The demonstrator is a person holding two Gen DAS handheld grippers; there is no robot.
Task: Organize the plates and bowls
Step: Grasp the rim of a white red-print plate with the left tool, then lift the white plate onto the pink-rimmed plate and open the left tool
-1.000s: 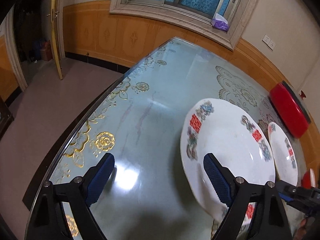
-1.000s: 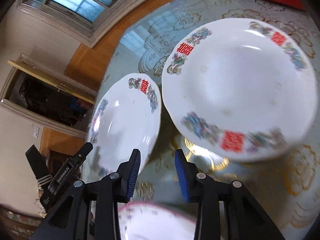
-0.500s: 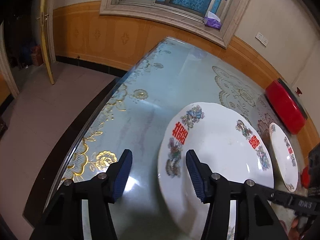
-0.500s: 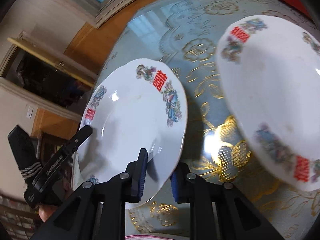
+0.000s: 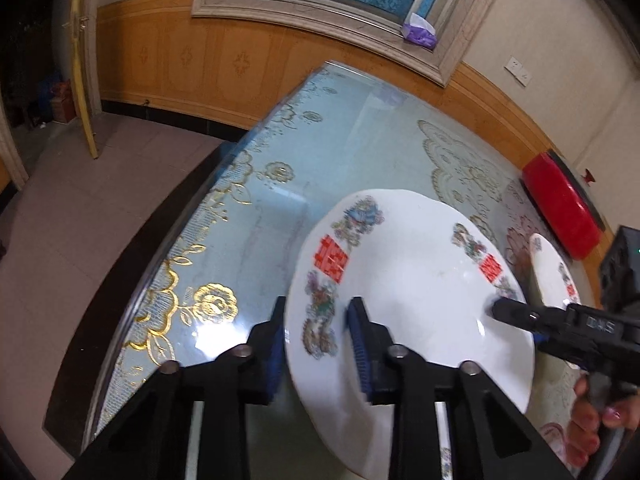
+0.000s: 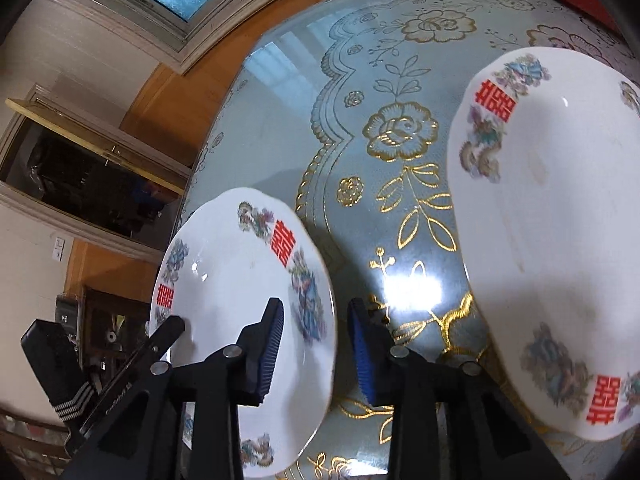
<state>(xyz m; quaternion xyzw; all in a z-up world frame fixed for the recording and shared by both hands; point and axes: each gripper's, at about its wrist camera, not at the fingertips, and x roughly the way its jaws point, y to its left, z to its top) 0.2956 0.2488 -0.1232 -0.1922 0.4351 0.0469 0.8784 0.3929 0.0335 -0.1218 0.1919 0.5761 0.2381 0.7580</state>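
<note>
Counting two plates (image 6: 240, 300) (image 6: 560, 240), one table (image 6: 360, 60)

Two plates sit side by side on a table (image 5: 248, 216): near plate (image 5: 412, 320) left, far plate (image 5: 554, 280) right.

Each plate (image 5: 420, 320) bore red 囍 characters on its rim. The other plate (image 6: 560, 240) showed 2. Lettering on the black gripper (image 5: 516, 314) was too blurred to read.
</note>
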